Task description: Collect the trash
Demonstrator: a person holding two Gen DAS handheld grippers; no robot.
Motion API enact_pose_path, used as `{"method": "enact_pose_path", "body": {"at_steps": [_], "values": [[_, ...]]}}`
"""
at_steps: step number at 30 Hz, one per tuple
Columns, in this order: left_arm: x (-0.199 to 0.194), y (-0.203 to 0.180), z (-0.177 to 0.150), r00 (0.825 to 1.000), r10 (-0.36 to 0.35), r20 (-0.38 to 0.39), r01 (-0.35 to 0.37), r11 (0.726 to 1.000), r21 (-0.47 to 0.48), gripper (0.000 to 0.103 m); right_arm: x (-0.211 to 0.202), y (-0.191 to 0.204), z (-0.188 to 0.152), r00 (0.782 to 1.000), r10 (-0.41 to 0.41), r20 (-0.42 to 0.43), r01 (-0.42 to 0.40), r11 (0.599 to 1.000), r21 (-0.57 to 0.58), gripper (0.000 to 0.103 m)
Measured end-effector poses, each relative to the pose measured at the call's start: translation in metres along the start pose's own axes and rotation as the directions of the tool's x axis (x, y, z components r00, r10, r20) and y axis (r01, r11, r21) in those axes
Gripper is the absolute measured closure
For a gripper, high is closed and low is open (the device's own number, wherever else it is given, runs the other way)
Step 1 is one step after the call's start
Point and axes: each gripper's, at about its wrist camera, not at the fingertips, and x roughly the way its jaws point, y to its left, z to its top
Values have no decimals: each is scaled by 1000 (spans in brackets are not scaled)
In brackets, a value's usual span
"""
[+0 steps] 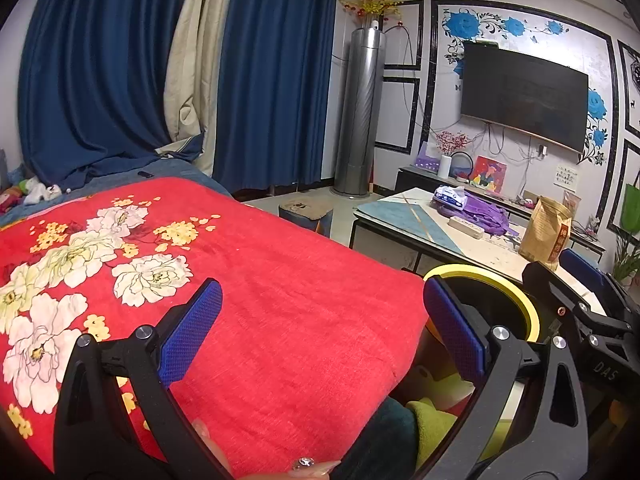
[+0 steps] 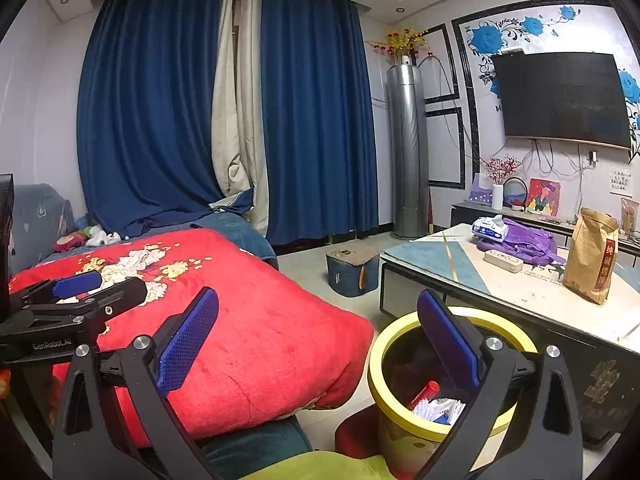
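**Two empty grippers beside one trash bin**

Left gripper [image 1: 320, 332]: spread wide, nothing between pads, above one red floral blanket [image 1: 248, 280]. Right gripper [image 2: 320, 340]: likewise released and empty, over one yellow-rimmed bin [image 2: 400, 416] on floor between blanket and one low table [image 2: 520, 296]. Inside bin: one red tube [image 2: 425, 394], white wrappers [image 2: 438, 408]. On table: one paper bag [image 2: 592, 256], one purple backpack [image 2: 524, 240], one tissue pack [image 2: 489, 227].

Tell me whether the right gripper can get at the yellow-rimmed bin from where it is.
Probably yes. The right gripper is open and empty, and the bin stands just below and ahead with its mouth uncovered; nothing lies between them.
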Motion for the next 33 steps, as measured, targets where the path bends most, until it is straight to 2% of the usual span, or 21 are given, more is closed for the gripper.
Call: {"method": "enact_pose_path", "body": {"at_steps": [33], "values": [[0,0,1,1000,4,-1,-4,1000,0,11,0,2,-1,1000,1,-2,-1,1000,2,6]]}}
